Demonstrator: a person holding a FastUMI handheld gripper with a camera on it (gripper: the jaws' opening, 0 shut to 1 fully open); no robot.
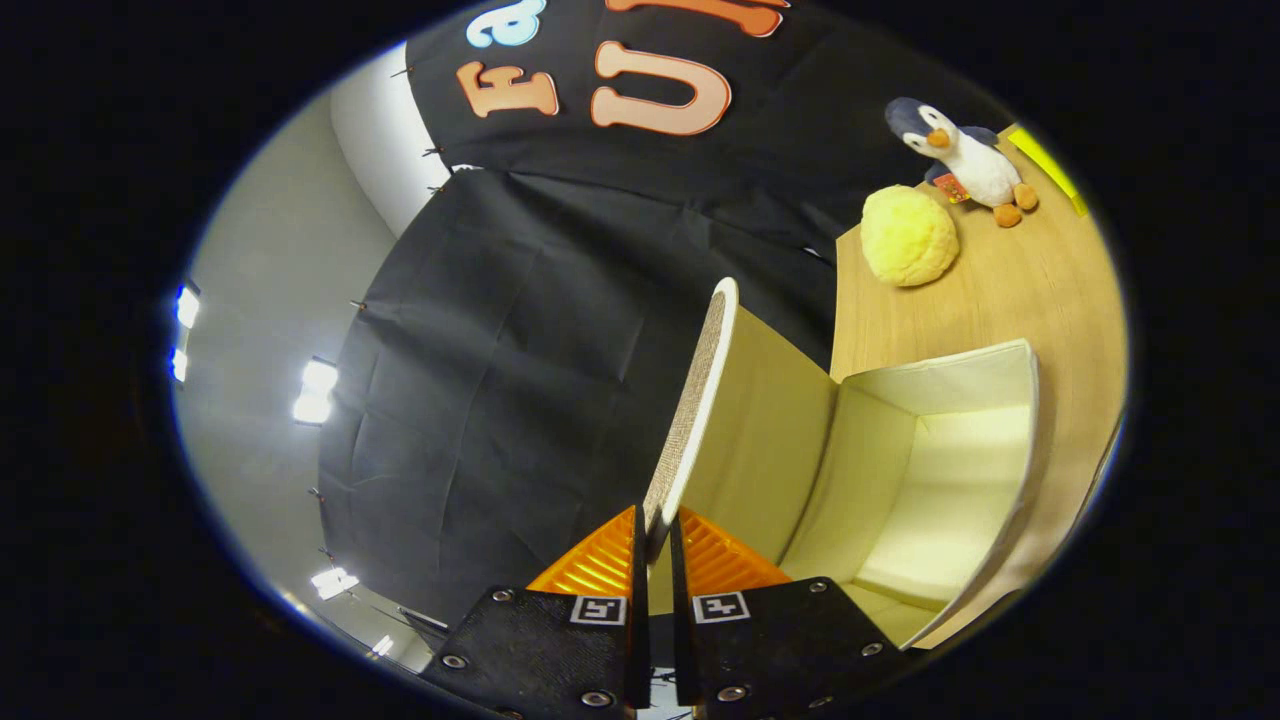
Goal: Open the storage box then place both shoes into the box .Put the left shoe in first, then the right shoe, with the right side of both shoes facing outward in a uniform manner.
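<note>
Presently the tool (654,535) is nearly closed, its two fingers pinching the near edge of the lid (690,400) of the cream fabric storage box (940,470); one finger (595,565) lies on the lid's left, woven outer face and the other on its right, smooth inner face, both pressing on it. That thin flap with a white rim stands lifted up on edge, running from between the fingers away toward the far side, its pale inner face turned right toward the box; the box's mouth is open, and its pale inside walls and floor are in plain sight to the right of the fingers and just beyond them; nothing can be seen lying inside the part that is visible. The box rests on a light wooden counter (1010,290) that stretches away on the right; far along it sits a round, fluffy yellow ball (908,236), and just beyond that, near the far right, a plush penguin with a grey-blue back, white belly and orange beak and feet (965,160); ball and penguin are near each other, well apart from the box. Left of the lid and behind everything hangs the booth's black cloth wall (520,380); further left is a grey surface with bright white lights (315,390).
</note>
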